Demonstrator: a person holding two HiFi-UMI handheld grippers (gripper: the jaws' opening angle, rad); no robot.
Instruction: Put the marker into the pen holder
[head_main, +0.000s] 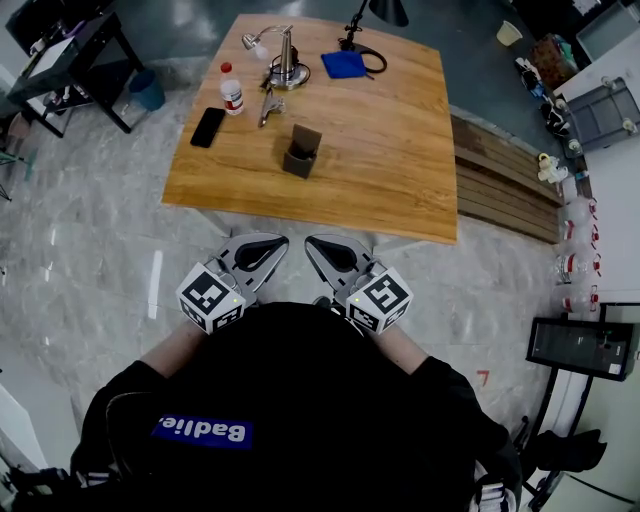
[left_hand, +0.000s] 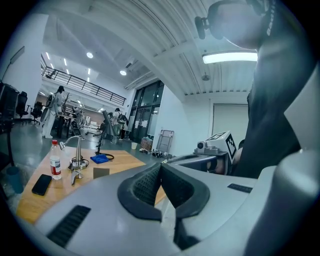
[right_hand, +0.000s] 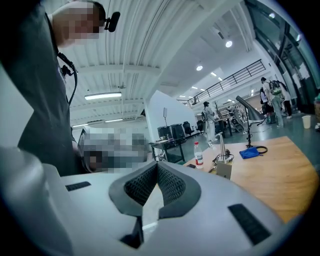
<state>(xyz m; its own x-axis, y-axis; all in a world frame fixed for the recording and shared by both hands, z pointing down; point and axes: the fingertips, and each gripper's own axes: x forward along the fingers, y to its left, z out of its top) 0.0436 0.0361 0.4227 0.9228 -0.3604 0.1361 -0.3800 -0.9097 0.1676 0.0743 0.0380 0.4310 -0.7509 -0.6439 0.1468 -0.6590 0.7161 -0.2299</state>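
While the left gripper (head_main: 258, 255) and the right gripper (head_main: 338, 256) sit side by side against the person's dark shirt, short of the table (head_main: 400, 190), each has its jaws pressed together with nothing between them. In both gripper views the ribbed pads (left_hand: 144, 182) meet at their tips. On the wooden top the brown pen holder (head_main: 301, 151) stands upright near the middle, well apart from both grippers. Beyond it, between a bottle (head_main: 232, 90) and a lamp (head_main: 285, 58), lies a slim grey thing (head_main: 268, 104) — too small to tell whether it is the marker. A phone (head_main: 208, 127) lies left of the holder.
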